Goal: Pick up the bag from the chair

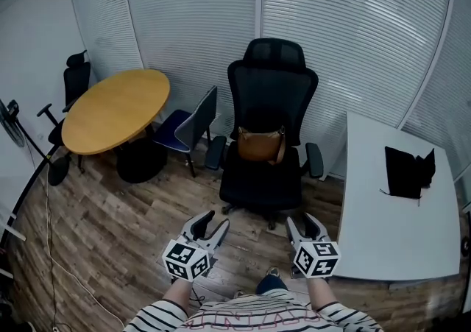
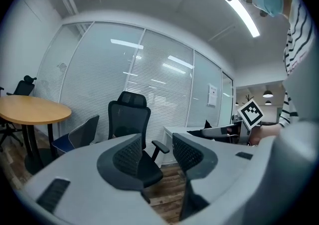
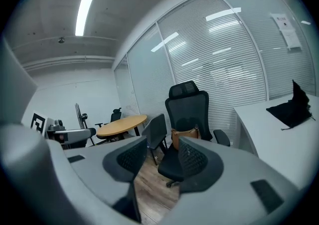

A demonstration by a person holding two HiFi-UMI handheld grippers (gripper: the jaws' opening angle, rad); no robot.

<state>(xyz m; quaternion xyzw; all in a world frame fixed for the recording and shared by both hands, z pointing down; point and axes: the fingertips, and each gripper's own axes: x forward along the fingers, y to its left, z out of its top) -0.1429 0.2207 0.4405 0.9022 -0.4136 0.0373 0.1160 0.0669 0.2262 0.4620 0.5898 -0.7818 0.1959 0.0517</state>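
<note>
A brown leather bag [image 1: 260, 144] stands upright on the seat of a black mesh office chair [image 1: 270, 95], leaning against its backrest. The right gripper view also shows the bag [image 3: 185, 132] on the chair [image 3: 188, 114]. In the left gripper view the chair [image 2: 130, 124] shows but the bag is hidden. My left gripper [image 1: 214, 224] and right gripper [image 1: 303, 225] hover side by side above the wooden floor, in front of the chair and well short of it. Both are open with nothing between their jaws.
A round wooden table [image 1: 115, 109] stands at the left with a blue-grey chair [image 1: 188, 127] beside it and a black chair [image 1: 74, 81] behind. A white desk [image 1: 390, 213] at the right carries a black cloth item [image 1: 408, 171]. Glass walls with blinds close the back.
</note>
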